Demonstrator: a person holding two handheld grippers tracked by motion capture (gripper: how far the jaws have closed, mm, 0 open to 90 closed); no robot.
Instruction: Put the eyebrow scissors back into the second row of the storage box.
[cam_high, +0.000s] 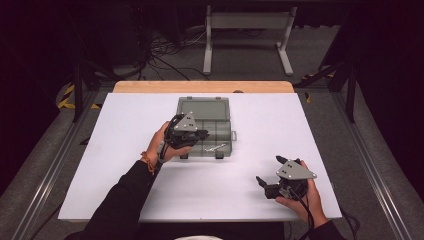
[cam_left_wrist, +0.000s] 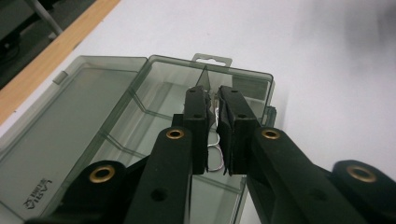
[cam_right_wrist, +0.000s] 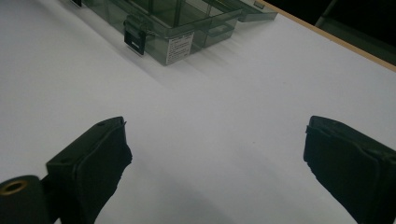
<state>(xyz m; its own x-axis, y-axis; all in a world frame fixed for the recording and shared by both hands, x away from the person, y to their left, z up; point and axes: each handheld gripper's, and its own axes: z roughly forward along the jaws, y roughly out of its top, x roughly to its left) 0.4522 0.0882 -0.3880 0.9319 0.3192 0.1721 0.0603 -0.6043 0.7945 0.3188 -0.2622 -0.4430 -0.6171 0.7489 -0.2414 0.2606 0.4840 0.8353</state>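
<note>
Left gripper (cam_left_wrist: 213, 135) clamps a wire clip (cam_left_wrist: 214, 156) over the open box (cam_left_wrist: 116, 121) — lower into one compartment, then release. Right gripper (cam_right_wrist: 215, 158): jaws apart — idle.

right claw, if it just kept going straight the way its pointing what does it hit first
Bare white table first, as far as the right gripper view shows. Beyond that stretch, roughly in line, sits the open smoky plastic box. The right claw is open; depth is unclear.

Black sleeves, an orange wristband (cam_high: 147, 161), black jaws with brass rivets, grey three-cornered top plates.
</note>
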